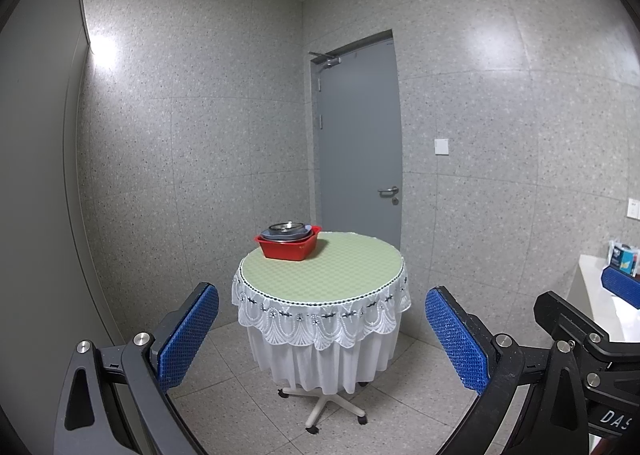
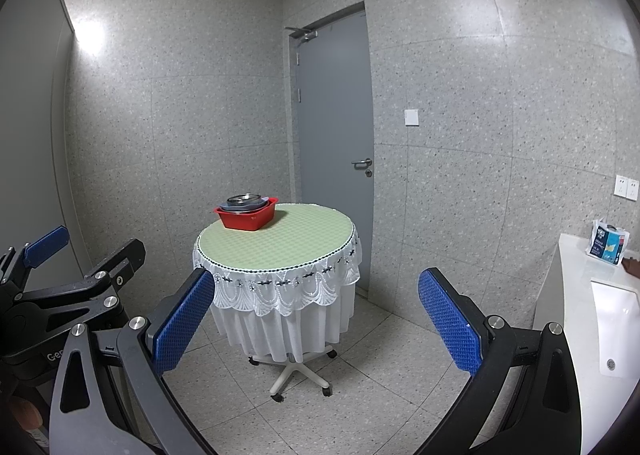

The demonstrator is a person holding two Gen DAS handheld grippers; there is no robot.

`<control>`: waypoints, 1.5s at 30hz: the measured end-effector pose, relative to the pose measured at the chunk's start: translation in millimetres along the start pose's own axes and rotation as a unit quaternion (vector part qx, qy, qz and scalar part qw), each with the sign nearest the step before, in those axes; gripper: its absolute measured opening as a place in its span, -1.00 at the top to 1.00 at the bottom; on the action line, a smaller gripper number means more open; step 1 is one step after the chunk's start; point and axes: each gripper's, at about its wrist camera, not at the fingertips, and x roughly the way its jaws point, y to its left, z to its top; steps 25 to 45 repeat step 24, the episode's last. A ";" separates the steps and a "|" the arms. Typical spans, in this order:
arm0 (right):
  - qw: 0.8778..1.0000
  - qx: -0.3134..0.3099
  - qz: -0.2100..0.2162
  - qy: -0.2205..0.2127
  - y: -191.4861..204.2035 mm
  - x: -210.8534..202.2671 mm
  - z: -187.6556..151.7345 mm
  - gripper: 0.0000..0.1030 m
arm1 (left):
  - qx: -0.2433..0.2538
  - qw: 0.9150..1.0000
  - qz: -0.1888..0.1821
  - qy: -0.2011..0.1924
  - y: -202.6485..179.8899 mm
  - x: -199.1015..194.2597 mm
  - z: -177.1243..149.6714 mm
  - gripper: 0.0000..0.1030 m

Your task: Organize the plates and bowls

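A red plastic basin (image 1: 289, 246) stands at the far left of a round table (image 1: 340, 271) with a green top and white lace cloth. In the basin is a stack of plates and bowls (image 1: 287, 232), with a metal bowl on top. The basin also shows in the right wrist view (image 2: 247, 216), as do the stack (image 2: 246, 202) and the table (image 2: 288, 243). My left gripper (image 1: 320, 335) is open and empty, well short of the table. My right gripper (image 2: 316, 319) is open and empty, also short of the table.
The table stands on a wheeled base (image 2: 298, 373) on a tiled floor. A grey door (image 1: 360, 139) is behind it. A white counter with a sink (image 2: 612, 319) is at the right, with a paper pack (image 2: 608, 245) on it.
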 end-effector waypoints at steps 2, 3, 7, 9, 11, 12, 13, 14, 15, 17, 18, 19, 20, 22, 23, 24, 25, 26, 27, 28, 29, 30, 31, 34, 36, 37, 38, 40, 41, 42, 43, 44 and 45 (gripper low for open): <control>1.000 0.000 0.000 0.000 0.3 -0.1 -0.2 -1.00 | 0.000 1.000 0.000 0.000 -0.1 0.2 -0.2 -0.99; 1.000 0.000 0.000 0.000 0.1 0.1 -0.1 -1.00 | 0.000 1.000 0.000 0.000 -0.5 0.3 -0.3 -0.99; 1.000 0.000 0.000 0.000 -0.5 0.8 -0.2 -1.00 | 0.000 1.000 0.001 -0.001 -1.5 0.2 -0.4 -0.99; 1.000 0.000 0.000 -0.001 -0.3 0.6 -0.3 -1.00 | 0.000 1.000 0.001 0.000 -1.8 0.4 -0.4 -0.99; 1.000 0.000 0.001 0.000 -0.8 0.9 -0.1 -1.00 | 0.000 1.000 0.001 -0.001 -2.7 0.1 -0.3 -0.99; 1.000 0.000 0.001 0.000 -1.0 1.5 -0.5 -1.00 | 0.000 1.000 0.002 -0.002 -3.2 0.0 -0.2 -0.99; 1.000 0.000 0.001 0.000 -1.1 1.6 -0.4 -1.00 | 0.000 1.000 0.001 -0.002 -3.3 0.0 -0.1 -0.99; 1.000 0.000 0.001 -0.001 -0.8 2.1 -0.6 -1.00 | 0.000 1.000 0.002 -0.002 -3.5 -0.1 -0.2 -0.99; 1.000 0.000 0.001 0.000 -0.7 2.1 -0.7 -1.00 | 0.000 1.000 0.002 -0.002 -3.4 -0.1 -0.1 -0.99; 1.000 0.000 0.001 -0.001 -0.6 1.9 -0.7 -1.00 | 0.000 1.000 0.003 -0.003 -3.7 -0.1 -0.4 -0.99; 1.000 0.000 0.001 -0.001 -0.2 2.3 -0.6 -1.00 | -0.001 1.000 0.003 -0.004 -3.6 -0.3 -0.9 -0.99; 1.000 0.000 0.001 -0.001 -0.4 2.2 -0.7 -1.00 | -0.001 1.000 0.002 -0.004 -3.5 -0.4 -1.3 -0.99; 1.000 0.000 0.001 -0.001 -0.6 2.2 -0.6 -1.00 | -0.001 1.000 0.002 -0.005 -3.4 -0.4 -1.6 -0.99; 1.000 -0.001 0.000 -0.002 0.7 2.4 -0.9 -1.00 | -0.001 1.000 0.003 -0.005 -3.8 -0.5 -2.1 -0.99; 1.000 0.000 0.001 -0.001 0.7 2.2 -1.0 -1.00 | -0.001 1.000 0.003 -0.005 -3.9 -0.7 -2.2 -0.99; 1.000 0.000 0.001 -0.002 0.7 2.3 -1.0 -1.00 | 0.000 1.000 0.003 -0.005 -3.8 -0.9 -2.5 -0.99; 1.000 0.000 0.001 -0.002 0.7 2.3 -1.0 -1.00 | 0.000 1.000 0.003 -0.005 -3.8 -0.9 -2.5 -0.99; 1.000 0.000 0.001 -0.002 0.7 2.3 -1.0 -1.00 | 0.000 1.000 0.003 -0.005 -3.8 -0.9 -2.5 -0.99; 1.000 0.000 0.001 -0.002 0.7 2.3 -1.0 -1.00 | 0.000 1.000 0.003 -0.005 -3.8 -0.9 -2.5 -0.99; 1.000 0.000 0.001 -0.002 0.7 2.3 -1.0 -1.00 | 0.000 1.000 0.003 -0.005 -3.8 -0.9 -2.5 -0.99; 1.000 0.000 0.001 -0.002 0.7 2.3 -1.0 -1.00 | 0.000 1.000 0.003 -0.005 -3.8 -0.9 -2.5 -0.99; 1.000 0.000 0.001 -0.002 0.7 2.3 -1.0 -1.00 | 0.000 1.000 0.003 -0.005 -3.8 -0.9 -2.5 -0.99; 1.000 0.000 0.001 -0.002 0.7 2.3 -1.0 -1.00 | 0.000 1.000 0.003 -0.005 -3.8 -0.9 -2.5 -0.99; 1.000 0.000 0.001 -0.002 0.7 2.3 -1.0 -1.00 | 0.000 1.000 0.003 -0.005 -3.8 -0.9 -2.5 -0.99; 1.000 0.000 0.001 -0.002 0.7 2.3 -1.0 -1.00 | 0.000 1.000 0.003 -0.005 -3.8 -0.9 -2.5 -0.99; 1.000 0.000 0.001 -0.002 0.7 2.3 -1.0 -1.00 | 0.000 1.000 0.003 -0.005 -3.8 -0.9 -2.5 -0.99; 1.000 0.000 0.001 -0.002 0.7 2.3 -1.0 -1.00 | 0.000 1.000 0.003 -0.005 -3.8 -0.9 -2.5 -0.99; 1.000 0.000 0.001 -0.002 0.7 2.3 -1.0 -1.00 | 0.000 1.000 0.003 -0.005 -3.8 -0.9 -2.5 -0.99; 1.000 0.000 0.001 -0.002 0.7 2.3 -1.0 -1.00 | 0.000 1.000 0.003 -0.005 -3.8 -0.9 -2.5 -0.99; 1.000 0.000 0.001 -0.002 0.7 2.3 -1.0 -1.00 | 0.000 1.000 0.003 -0.005 -3.8 -0.9 -2.5 -0.99; 1.000 0.000 0.001 -0.002 0.7 2.3 -1.0 -1.00 | 0.000 1.000 0.003 -0.005 -3.8 -0.9 -2.5 -0.99; 1.000 0.000 0.001 -0.002 0.7 2.3 -1.0 -1.00 | 0.000 1.000 0.003 -0.005 -3.8 -0.9 -2.5 -0.99; 1.000 0.000 0.001 -0.002 0.7 2.3 -1.0 -1.00 | 0.000 1.000 0.003 -0.005 -3.8 -0.9 -2.5 -0.99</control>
